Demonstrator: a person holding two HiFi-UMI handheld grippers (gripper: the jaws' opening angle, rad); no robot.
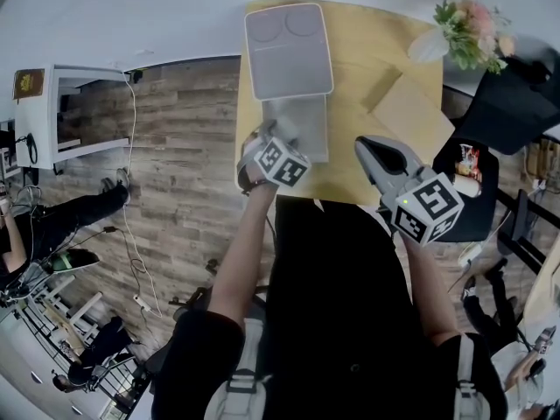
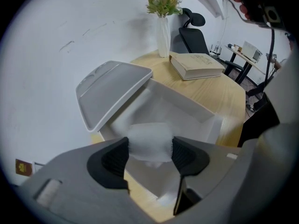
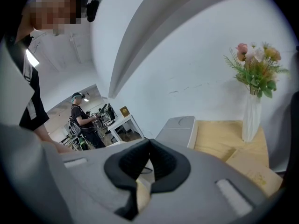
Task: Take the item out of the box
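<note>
Halfway, I'd say, and the harder half is done. My left gripper (image 2: pixel 150 158) is down at the white box (image 2: pixel 189 107) and its two dark pads (image 2: pixel 114 161) press on either side of a soft white wrapped bundle (image 2: pixel 150 141). That's the item, and it's gripped, squeezed in a touch at the sides. In the left gripper view the bundle sits over the open cavity with the box walls showing behind and below it. I judge it's inside the box mouth or just at it, not yet clear; I can't tell whether it has left the floor of the box.

The lid (image 2: pixel 112 90) stands thrown back and tilted at the far side, so nothing blocks the way up. From the head view the box (image 1: pixel 295 116) lies on the wooden table (image 1: pixel 359 51), and the left gripper (image 1: pixel 267 136) is at its near edge.

My right gripper (image 1: pixel 376 154) hangs off to the side, near the table's front edge, touching nothing. In its own view the right gripper's jaws meet with nothing between them.

What's left is to lift the bundle straight out past the walls, carry it clear of the lid, and set it on bare tabletop. The book (image 2: pixel 196 65) and the vase of flowers (image 2: pixel 163 27) are well apart at the far end.
</note>
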